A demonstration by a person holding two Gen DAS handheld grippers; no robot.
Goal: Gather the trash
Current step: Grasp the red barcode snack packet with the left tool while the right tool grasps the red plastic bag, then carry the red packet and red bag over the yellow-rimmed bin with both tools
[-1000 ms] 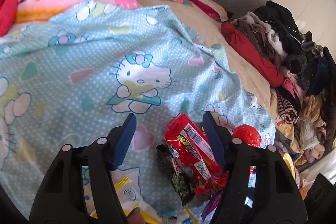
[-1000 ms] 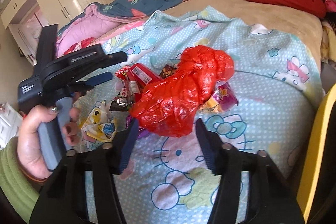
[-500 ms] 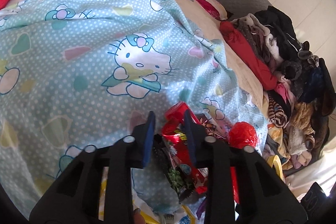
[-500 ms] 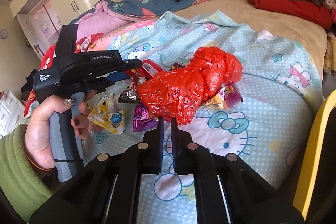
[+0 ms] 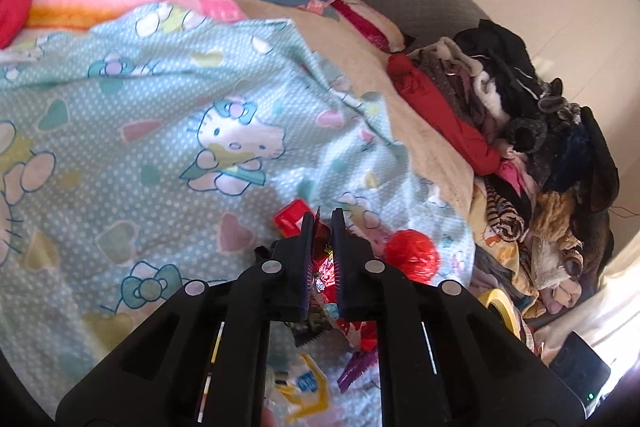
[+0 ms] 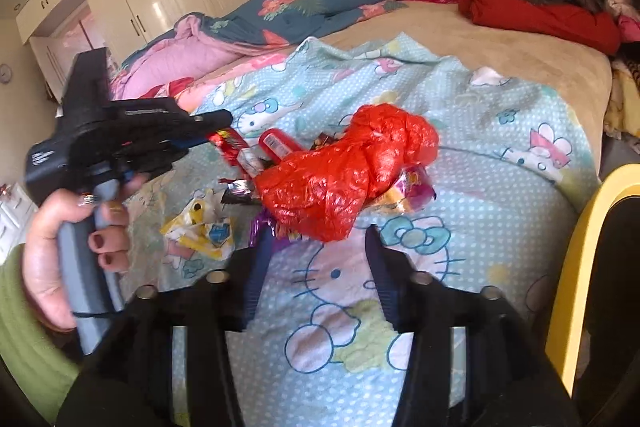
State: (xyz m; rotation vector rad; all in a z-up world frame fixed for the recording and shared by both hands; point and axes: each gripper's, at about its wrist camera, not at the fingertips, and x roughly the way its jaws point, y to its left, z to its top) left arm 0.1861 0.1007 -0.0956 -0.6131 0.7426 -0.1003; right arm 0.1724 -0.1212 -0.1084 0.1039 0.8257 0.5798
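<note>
A bed spread with a pale blue cartoon-cat sheet [image 6: 472, 131] carries a small heap of trash near its front edge, with a yellow bin rim [image 6: 576, 255] at the far right of the right wrist view. Largest in the heap is a crumpled red plastic bag [image 6: 344, 179], its long axis running from lower left to upper right, lying just ahead of the right tongs [image 6: 316, 259], which hang wide open and empty over the sheet, a little short of the bag's near end. Beside and partly under the bag sit smaller pieces: a red snack wrapper [image 6: 280, 143], a yellow-and-white packet [image 6: 204, 227] to the left, a purple foil scrap [image 6: 264, 231]. The left tongs [image 5: 322, 227] are drawn nearly closed, pinching a red foil wrapper [image 5: 324, 263] at the heap's left side. On this showing the bag falls to the right hand: straight ahead, nearer, and best gripped across its narrow waist.
</note>
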